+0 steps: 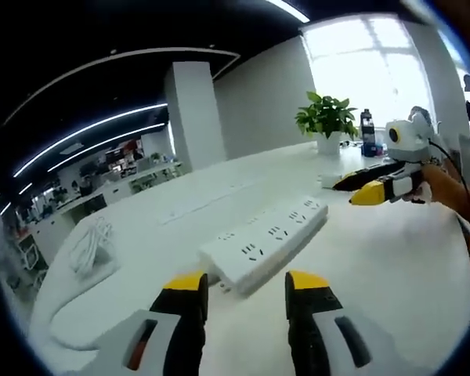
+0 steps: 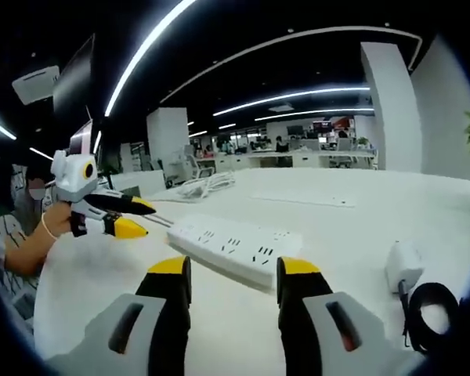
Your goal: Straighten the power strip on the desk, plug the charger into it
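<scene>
One white power strip [image 1: 265, 239] flat on the desk [image 1: 392, 266], at 12 o'clock just beyond both open, empty claws: left gripper [image 1: 246, 283], right gripper [image 2: 231, 269]. One charger [image 2: 402, 265] with coiled black cable [image 2: 427, 312] at 3 o'clock, right gripper view. Left gripper view: white cord bundle [image 1: 90, 244] at 9 o'clock, potted plant [image 1: 327, 119] and dark bottle [image 1: 367, 130] at 1 o'clock.

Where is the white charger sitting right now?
In the right gripper view, the charger lies on the white desk at the lower right, beside its coiled black cable, apart from the power strip to its left.
</scene>
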Motion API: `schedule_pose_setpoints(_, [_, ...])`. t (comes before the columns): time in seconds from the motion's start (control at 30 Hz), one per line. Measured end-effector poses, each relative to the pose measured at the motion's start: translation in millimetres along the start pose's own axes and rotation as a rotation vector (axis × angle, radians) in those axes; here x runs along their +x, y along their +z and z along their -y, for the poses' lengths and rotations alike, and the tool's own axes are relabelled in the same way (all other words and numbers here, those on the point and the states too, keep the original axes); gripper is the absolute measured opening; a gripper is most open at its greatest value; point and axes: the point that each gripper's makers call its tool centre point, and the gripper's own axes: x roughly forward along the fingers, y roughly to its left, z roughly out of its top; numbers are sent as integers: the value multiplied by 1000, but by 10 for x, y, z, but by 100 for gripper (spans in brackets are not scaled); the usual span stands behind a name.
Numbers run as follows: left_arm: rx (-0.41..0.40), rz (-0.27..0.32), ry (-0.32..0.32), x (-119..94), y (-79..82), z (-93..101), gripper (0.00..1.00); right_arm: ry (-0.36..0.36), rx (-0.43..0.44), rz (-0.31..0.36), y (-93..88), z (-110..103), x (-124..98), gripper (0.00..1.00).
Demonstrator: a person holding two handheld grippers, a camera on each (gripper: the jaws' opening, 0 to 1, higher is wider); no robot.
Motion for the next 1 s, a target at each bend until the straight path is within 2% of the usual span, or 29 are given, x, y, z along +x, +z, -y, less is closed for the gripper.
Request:
schedule_pose_setpoints(0.1, [-118, -7, -34, 4, -33, 51, 39, 0, 19, 13, 20, -12, -31, 45])
schedule_pose_setpoints(0.13, [-140, -2, -44, 3, -28, 57, 42, 3, 38, 16, 21, -22, -40, 45])
schedule_pose_setpoints(0.17, [-116, -14, -16, 14, -55, -4, 54, 9, 51, 19, 26, -22, -42, 46])
schedule_pose_setpoints(0.2, [-104, -77, -2, -6, -143, -12, 57, 16, 59, 21, 27, -34, -44, 46])
schedule_pose_setpoints(0.23, [-27, -104, 5, -10, -179, -23, 55, 21, 65, 21, 27, -35, -43, 46])
schedule_pose_setpoints(0.27, [24, -95, 29, -5, -172, -24, 56, 23, 69, 18, 21, -37, -43, 46])
schedule_pose_setpoints(0.33, [69, -94, 6, 0, -175, 46, 62, 20, 70, 15, 17, -27, -45, 46])
schedule_pose_setpoints(0.37, [64, -91, 14, -3, -171, 77, 64, 20, 72, 18, 23, -24, -47, 46])
schedule_pose_setpoints(0.43, [111, -33, 41, -1, -70, 71, 67, 20, 73, 21, 29, -21, -47, 46])
schedule_pose_setpoints(0.57, [79, -21, 39, -65, -6, 85, 66, 23, 77, 25, 41, -26, -50, 46])
schedule_pose_setpoints(0.7, [49, 58, 19, -99, 132, 143, 68, 24, 82, 33, 53, -27, -59, 46])
schedule_pose_setpoints(0.77, [-1, 55, -6, -127, 139, 173, 59, 25, 89, 36, 53, -23, -62, 46])
schedule_pose_setpoints(0.8, [-17, 32, -21, -133, 111, 176, 55, 25, 91, 37, 52, -21, -63, 46])
schedule_pose_setpoints(0.83, [-25, 34, -29, -139, 114, 182, 54, 25, 95, 39, 51, -19, -67, 46])
schedule_pose_setpoints(0.93, [-111, 38, -86, -137, 109, 266, 58, 22, 88, 38, 48, -14, -86, 47])
schedule_pose_setpoints(1.0, [-125, 37, -103, -143, 110, 297, 63, 18, 68, 35, 52, -7, -109, 50])
